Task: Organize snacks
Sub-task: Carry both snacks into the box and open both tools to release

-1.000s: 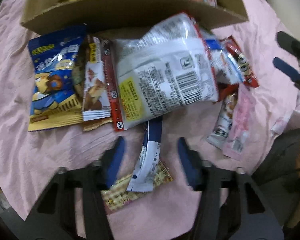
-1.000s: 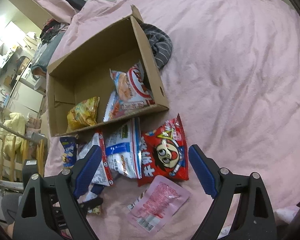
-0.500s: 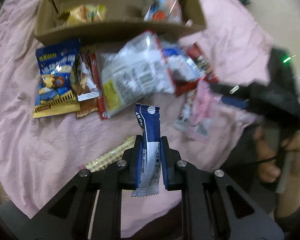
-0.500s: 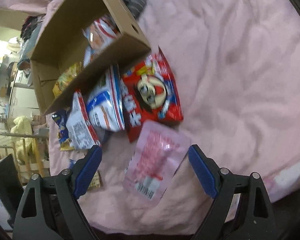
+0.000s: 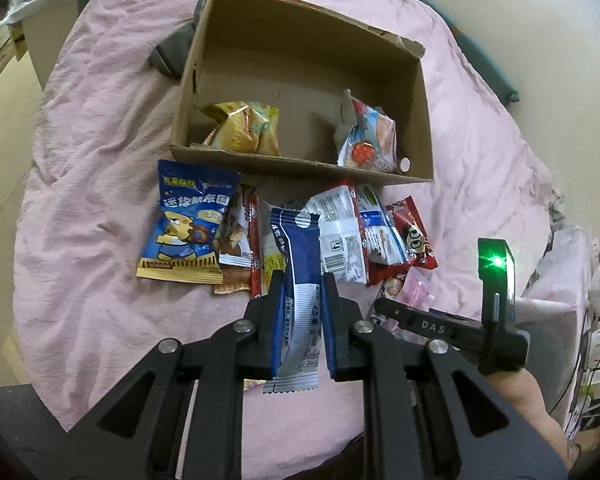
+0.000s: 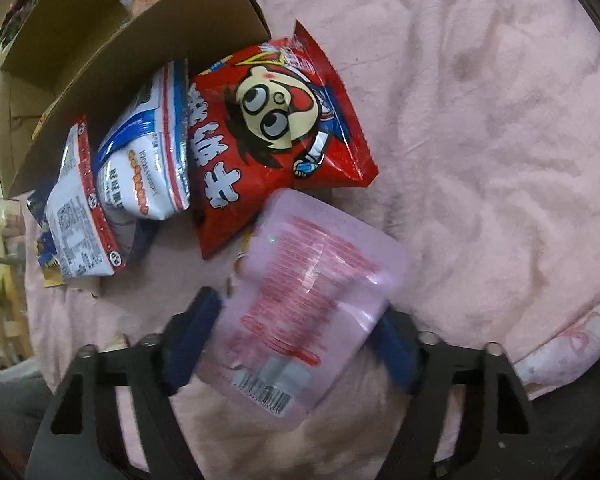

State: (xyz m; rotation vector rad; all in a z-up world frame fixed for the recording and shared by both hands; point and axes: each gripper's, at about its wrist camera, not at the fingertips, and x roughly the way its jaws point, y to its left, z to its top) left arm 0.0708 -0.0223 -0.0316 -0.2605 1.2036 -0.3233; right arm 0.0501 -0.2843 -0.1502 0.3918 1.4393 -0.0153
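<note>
My left gripper [image 5: 302, 284] is shut on a blue-and-white snack bar [image 5: 296, 248] and holds it upright above the bed. Beyond it, an open cardboard box [image 5: 300, 168] contains a yellow bag [image 5: 244, 128] and a white-and-red bag [image 5: 368, 136]. My right gripper [image 6: 300, 320] points down over a pink pouch [image 6: 312, 292] lying on the pink bedcover. Its jaws are closing, and the blue fingers [image 6: 196, 320] meet the pouch's two side edges. A red cartoon bag [image 6: 276, 120] lies just beyond the pouch.
Loose snacks lie along the box's front wall: a blue bear bag [image 5: 188, 224], a white-and-blue bag [image 6: 148, 152] and a white bag with a red edge [image 6: 80, 216]. A grey cloth [image 5: 172, 52] lies behind the box. A person's forearm [image 5: 528, 400] is at the right.
My left gripper shut on the blue-and-white bar and lifted it off the bed. My right gripper came down over the pink pouch, and its jaws narrowed onto it.
</note>
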